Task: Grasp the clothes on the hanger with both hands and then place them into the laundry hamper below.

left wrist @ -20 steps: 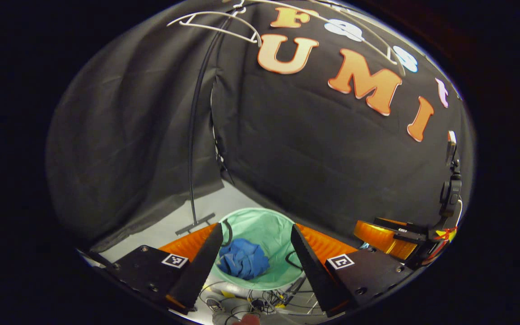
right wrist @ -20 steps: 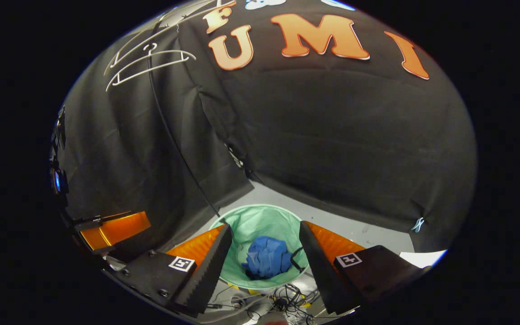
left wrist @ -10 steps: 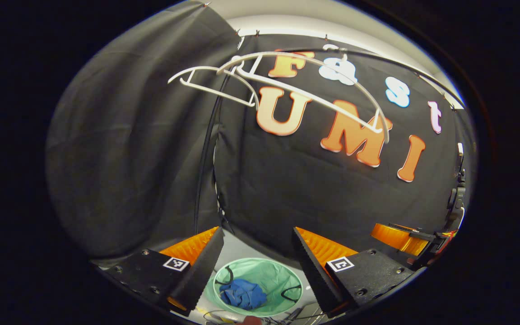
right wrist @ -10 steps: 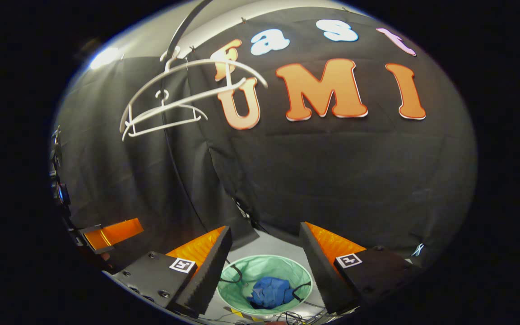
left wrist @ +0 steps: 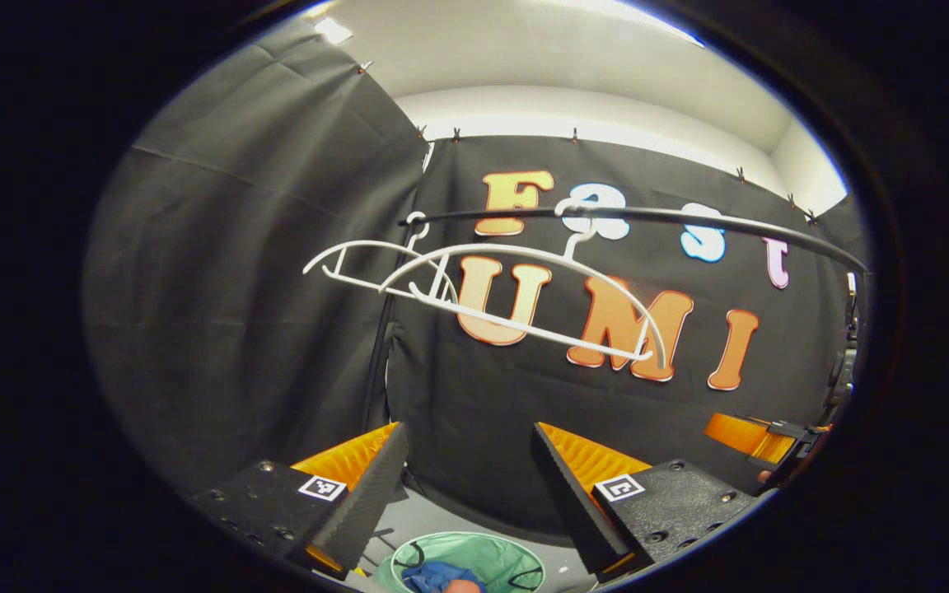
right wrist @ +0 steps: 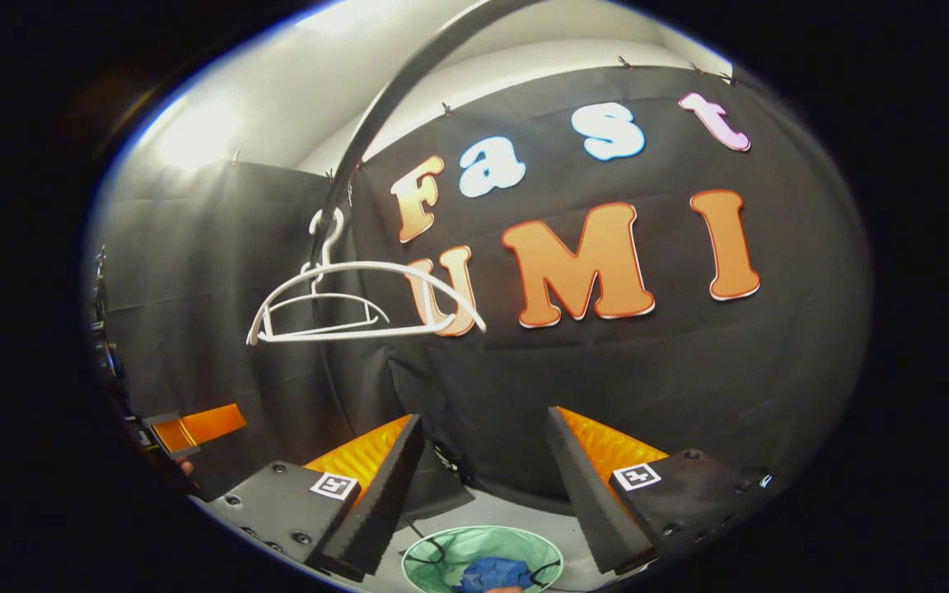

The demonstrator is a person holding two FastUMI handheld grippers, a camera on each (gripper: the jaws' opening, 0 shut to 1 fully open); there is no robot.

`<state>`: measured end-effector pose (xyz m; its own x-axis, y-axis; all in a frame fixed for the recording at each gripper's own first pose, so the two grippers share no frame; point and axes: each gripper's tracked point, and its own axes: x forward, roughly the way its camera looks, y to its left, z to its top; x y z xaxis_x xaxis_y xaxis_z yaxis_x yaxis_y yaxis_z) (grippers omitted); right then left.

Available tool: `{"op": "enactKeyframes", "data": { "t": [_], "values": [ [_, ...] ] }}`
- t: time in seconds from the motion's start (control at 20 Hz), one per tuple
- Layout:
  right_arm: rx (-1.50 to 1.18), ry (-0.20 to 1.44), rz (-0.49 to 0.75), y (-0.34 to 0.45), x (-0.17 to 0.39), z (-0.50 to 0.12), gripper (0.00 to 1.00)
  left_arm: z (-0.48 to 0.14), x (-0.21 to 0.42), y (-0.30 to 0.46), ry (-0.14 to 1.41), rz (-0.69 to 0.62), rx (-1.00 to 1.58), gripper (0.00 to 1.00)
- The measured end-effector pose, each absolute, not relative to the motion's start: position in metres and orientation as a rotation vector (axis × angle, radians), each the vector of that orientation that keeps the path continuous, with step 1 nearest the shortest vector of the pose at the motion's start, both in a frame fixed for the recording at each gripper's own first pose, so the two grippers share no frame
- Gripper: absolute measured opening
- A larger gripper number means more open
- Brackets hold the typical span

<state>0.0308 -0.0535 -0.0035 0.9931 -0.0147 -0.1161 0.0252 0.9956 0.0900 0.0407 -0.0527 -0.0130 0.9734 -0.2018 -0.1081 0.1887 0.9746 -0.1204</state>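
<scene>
Clothes (right wrist: 497,571), a crumpled blue bundle, lie in the green laundry hamper (right wrist: 441,553) on the floor, their long axis unclear. Both the left gripper (left wrist: 465,486) and the right gripper (right wrist: 483,486) have jaws wide apart, holding nothing. Left gripper view shows two bare white hangers (left wrist: 524,321) side-on along the rail (left wrist: 689,218); right gripper view shows them nearly overlapped.

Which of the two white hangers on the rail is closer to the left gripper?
The bigger-looking white plastic hanger, hooked farther right on the black rail. The other white hanger hangs behind it, toward the booth's corner.
</scene>
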Motion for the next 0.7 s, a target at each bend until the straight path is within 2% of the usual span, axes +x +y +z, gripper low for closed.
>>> {"op": "enactKeyframes", "data": {
  "t": [0.3, 0.4, 0.45, 0.5, 0.6, 0.7],
  "values": [
    [0.055, 0.041, -0.012, -0.057, 0.009, 0.036, 1.0, 0.031, 0.032, -0.049, 0.047, -0.198, -0.126, 0.92],
    [0.057, 0.033, -0.001, -0.054, 0.004, 0.042, 1.0, 0.042, 0.025, -0.046, 0.027, -0.191, -0.117, 0.95],
    [0.059, 0.028, 0.002, -0.054, 0.002, 0.045, 0.88, 0.046, 0.023, -0.045, 0.016, -0.182, -0.113, 0.99],
    [0.056, 0.022, 0.002, -0.055, 0.002, 0.046, 0.97, 0.05, 0.023, -0.042, 0.007, -0.17, -0.108, 0.95],
    [0.051, 0.013, -0.004, -0.057, 0.001, 0.047, 1.0, 0.052, 0.021, -0.037, -0.005, -0.139, -0.093, 0.92],
    [0.054, 0.018, 0.0, -0.055, 0.002, 0.047, 0.97, 0.053, 0.018, -0.035, -0.004, -0.129, -0.094, 0.92]
  ]
}}
